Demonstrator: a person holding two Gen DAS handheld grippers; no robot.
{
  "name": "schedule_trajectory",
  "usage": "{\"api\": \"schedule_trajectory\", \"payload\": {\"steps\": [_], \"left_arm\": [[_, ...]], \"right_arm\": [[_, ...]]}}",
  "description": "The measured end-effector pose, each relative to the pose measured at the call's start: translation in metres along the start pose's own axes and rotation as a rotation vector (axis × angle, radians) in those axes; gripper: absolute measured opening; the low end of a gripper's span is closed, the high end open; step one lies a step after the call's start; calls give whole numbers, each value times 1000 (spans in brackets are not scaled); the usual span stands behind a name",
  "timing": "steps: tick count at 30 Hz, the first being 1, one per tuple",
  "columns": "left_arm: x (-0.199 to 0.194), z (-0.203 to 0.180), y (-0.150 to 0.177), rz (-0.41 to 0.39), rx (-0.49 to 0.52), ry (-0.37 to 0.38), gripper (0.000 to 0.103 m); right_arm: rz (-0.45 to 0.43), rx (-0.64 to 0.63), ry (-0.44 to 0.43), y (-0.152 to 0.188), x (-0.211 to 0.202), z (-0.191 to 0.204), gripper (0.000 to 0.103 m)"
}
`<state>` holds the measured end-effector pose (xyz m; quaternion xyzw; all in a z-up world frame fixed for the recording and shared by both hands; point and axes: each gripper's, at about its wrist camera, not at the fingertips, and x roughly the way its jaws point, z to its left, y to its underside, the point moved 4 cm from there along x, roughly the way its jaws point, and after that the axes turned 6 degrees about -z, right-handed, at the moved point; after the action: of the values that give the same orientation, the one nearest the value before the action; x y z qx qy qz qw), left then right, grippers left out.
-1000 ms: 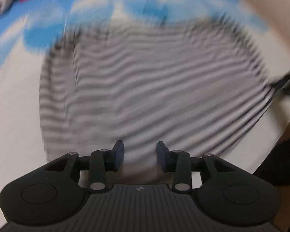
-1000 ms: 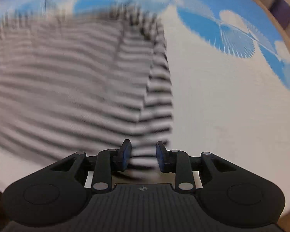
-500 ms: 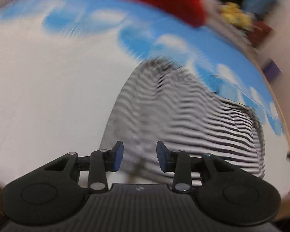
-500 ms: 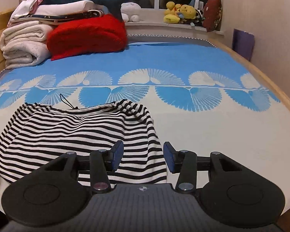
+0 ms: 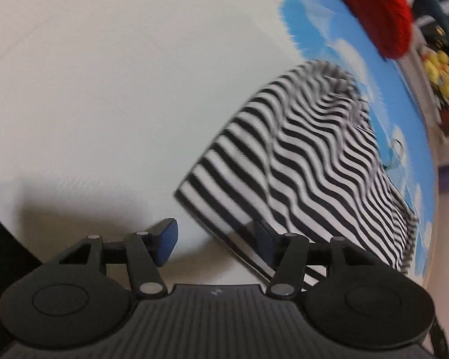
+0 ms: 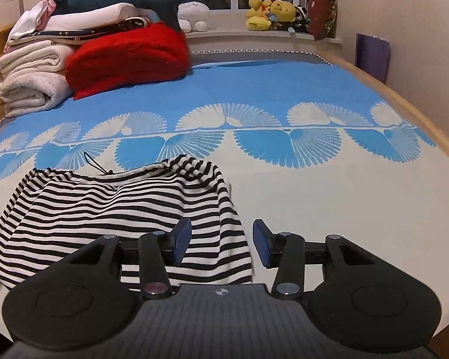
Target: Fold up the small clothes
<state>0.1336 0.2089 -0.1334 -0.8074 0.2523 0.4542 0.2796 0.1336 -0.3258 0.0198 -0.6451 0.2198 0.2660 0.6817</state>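
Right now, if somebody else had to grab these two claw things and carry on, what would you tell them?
Left gripper: open, holding nothing, at the near left corner of the striped garment.
Right gripper: open, empty, over its near right edge.
The garment lies bunched on the bedspread, drawstring end away from you.
Done: it looks folded over once, roughly.
Left: probably smooth it and fold again.

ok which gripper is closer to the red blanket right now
Hard to tell. Both the left gripper and the right gripper are open at the striped garment, far from the red blanket.
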Motion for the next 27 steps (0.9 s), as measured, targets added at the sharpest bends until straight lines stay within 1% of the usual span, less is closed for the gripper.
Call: {"api": "schedule_trajectory", "payload": {"steps": [2, 4, 7, 10, 12, 14, 16, 17, 19, 21, 22, 24, 27], "left_arm": [[0, 1, -2, -6, -7, 9, 62], [3, -1, -3, -20, 15, 14, 62], [13, -8, -6, -55, 29, 10, 61], [14, -12, -3, -77, 57, 0, 61], [15, -15, -3, -83, 77, -8, 60], [13, -13, -3, -85, 77, -9, 56], [12, -12, -3, -88, 77, -13, 52], [12, -12, -3, -88, 78, -14, 50], [12, -12, -3, -92, 84, -15, 49], [12, -13, -3, -94, 98, -15, 46], [12, -12, -3, -94, 102, -15, 44], [12, -12, -4, -93, 101, -15, 41], [14, -14, -4, -92, 95, -12, 33]], "right_arm": [[0, 2, 4, 0, 0, -2, 47], [1, 6, 10, 0, 0, -4, 47], [1, 17, 18, -1, 1, -8, 47], [-3, 30, 24, -3, 1, -9, 47], [-9, 34, 33, -3, 0, -10, 47], [-9, 36, 26, -4, -1, -9, 47], [-23, -23, -2, -11, -3, -5, 47], [-48, -74, 3, -16, -6, -5, 47], [-75, -109, 16, -25, -9, -11, 47], [-79, -88, 26, -27, -9, -21, 47], [-78, -56, 34, -24, -8, -27, 47], [-27, 6, 54, -16, 0, -36, 47], [-52, 30, 88, -17, 0, -40, 47]]}}
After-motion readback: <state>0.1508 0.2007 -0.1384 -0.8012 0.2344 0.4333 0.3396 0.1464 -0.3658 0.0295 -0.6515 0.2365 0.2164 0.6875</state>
